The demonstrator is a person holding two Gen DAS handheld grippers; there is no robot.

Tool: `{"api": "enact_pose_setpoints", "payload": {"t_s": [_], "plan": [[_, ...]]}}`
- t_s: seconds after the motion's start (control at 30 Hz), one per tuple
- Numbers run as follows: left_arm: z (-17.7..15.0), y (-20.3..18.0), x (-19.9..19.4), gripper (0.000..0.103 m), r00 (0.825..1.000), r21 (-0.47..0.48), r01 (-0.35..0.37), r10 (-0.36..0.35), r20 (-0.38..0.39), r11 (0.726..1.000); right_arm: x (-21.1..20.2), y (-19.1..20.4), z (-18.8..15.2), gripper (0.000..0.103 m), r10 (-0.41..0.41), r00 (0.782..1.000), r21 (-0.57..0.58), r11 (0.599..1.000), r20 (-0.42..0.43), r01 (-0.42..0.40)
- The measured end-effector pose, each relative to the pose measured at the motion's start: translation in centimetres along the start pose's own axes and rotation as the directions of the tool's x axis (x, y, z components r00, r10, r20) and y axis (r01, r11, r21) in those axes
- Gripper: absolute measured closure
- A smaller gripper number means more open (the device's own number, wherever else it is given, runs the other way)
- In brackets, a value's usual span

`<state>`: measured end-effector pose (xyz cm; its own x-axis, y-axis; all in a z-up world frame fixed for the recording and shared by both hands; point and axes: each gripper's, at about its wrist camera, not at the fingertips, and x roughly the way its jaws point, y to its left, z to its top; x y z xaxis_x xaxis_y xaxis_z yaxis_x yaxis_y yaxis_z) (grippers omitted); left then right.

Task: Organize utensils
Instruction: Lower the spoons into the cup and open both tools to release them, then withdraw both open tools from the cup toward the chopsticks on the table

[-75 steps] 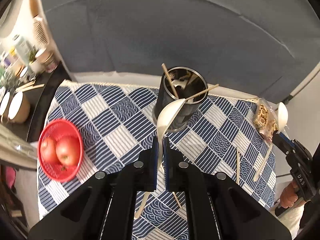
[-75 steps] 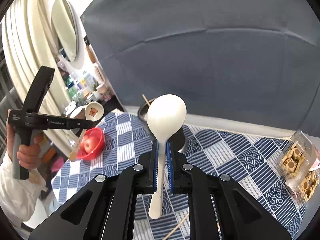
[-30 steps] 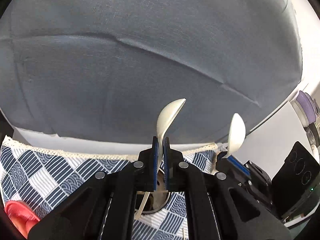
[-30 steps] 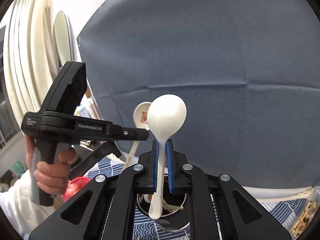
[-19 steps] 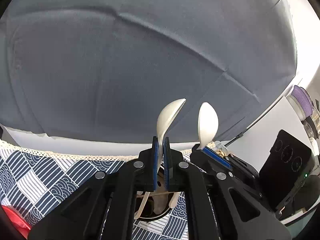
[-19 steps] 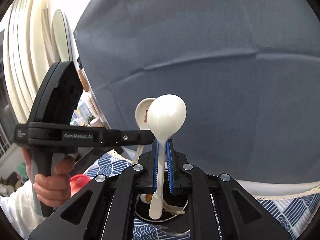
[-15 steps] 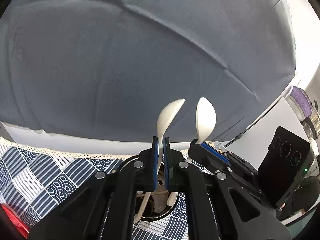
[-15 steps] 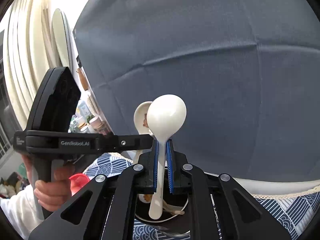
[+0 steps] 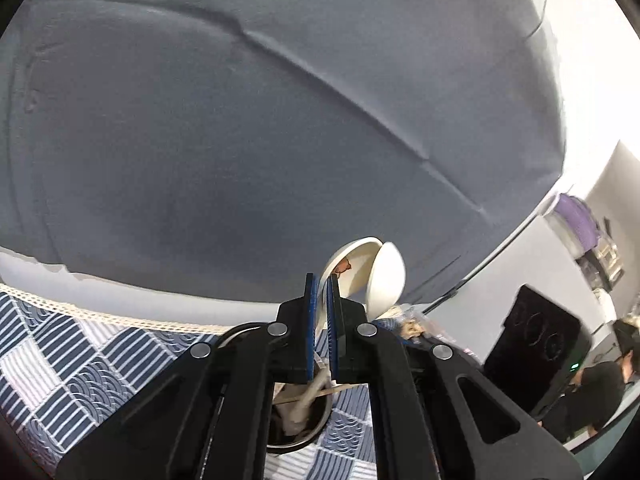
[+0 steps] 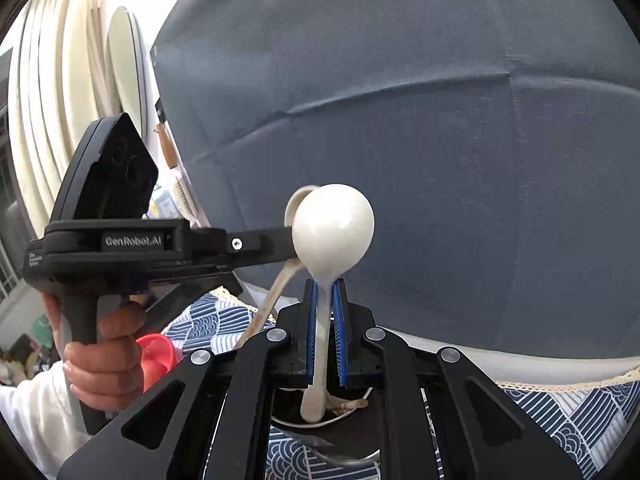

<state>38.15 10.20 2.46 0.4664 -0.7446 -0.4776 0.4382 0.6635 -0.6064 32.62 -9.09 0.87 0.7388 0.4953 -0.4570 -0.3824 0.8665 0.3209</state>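
Checked tablecloth point(image 9: 80, 360) – 2 held spoons point(image 10: 332, 232)

Heavy fisheye bending, dark corners — glare blows out the upper edges; the left view seems slightly motion-blurred.

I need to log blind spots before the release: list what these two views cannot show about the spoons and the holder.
- Left wrist view: holder wall and most of its rim, hidden by the gripper body.
- Left wrist view: left spoon handle, hidden between the fingers.
- Right wrist view: right spoon covers the left spoon's bowl.
- Right wrist view: holder's contents, too dark and crowded to count.
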Motion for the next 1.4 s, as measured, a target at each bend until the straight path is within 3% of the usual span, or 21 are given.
{"api": "enact_pose_setpoints", "payload": {"t_s": [0.3, 0.57, 0.6, 0.63, 0.67, 0.8, 1.07, 1.3, 1.4], "plan": [[-0.2, -0.4, 1.3, 0.098, 0.998, -0.014, 0.055, -0.055, 0.015, 0.998, -1.2, -0.7, -0.7, 0.095, -0.005, 1.0, 0.002, 1.0, 0.007, 0.005], [-1.5, 1.2, 0.5, 0.095, 0.999, -0.048, -0.001, -0.001, -0.043, 0.999, -1.5, -0.5, -1.6, 0.089, 0.016, 1.0, 0.016, 1.0, -0.02, -0.015], [-1.7, 1.6, 0.0, 0.092, 0.999, -0.054, -0.007, 0.004, -0.044, 0.999, -1.6, -0.4, -1.6, 0.078, 0.001, 1.0, 0.014, 1.0, -0.019, -0.001], [-1.9, 1.9, -0.6, 0.081, 0.999, -0.065, -0.015, 0.012, -0.044, 0.998, -1.9, -0.3, -1.6, 0.07, -0.01, 1.0, 0.014, 1.0, -0.014, 0.01], [-2.0, 2.0, -1.1, 0.075, 0.999, -0.068, -0.02, 0.017, -0.043, 0.997, -2.1, -0.2, -1.7, 0.055, -0.012, 1.0, 0.016, 1.0, -0.011, 0.012], [-2.6, 1.8, -3.1, 0.039, 0.998, -0.042, -0.05, 0.049, -0.034, 0.998, -2.9, 0.1, -1.8, 0.038, -0.06, 0.998, 0.021, 0.998, -0.016, 0.061], [-3.9, 1.2, -5.8, 0.021, 0.988, 0.008, -0.14, 0.14, -0.061, 0.99, -5.4, 1.0, -2.3, 0.018, -0.144, 0.988, 0.034, 0.989, -0.052, 0.146], [-6.3, -0.2, -6.7, 0.007, 0.976, 0.105, -0.18, 0.191, -0.105, 0.978, -8.7, 2.0, -2.9, 0.016, -0.216, 0.973, 0.022, 0.976, -0.078, 0.219], [-7.6, -0.4, -6.9, 0.006, 0.964, 0.114, -0.218, 0.232, -0.132, 0.969, -10.3, 2.2, -3.7, 0.016, -0.259, 0.962, 0.011, 0.965, -0.09, 0.261]]}}
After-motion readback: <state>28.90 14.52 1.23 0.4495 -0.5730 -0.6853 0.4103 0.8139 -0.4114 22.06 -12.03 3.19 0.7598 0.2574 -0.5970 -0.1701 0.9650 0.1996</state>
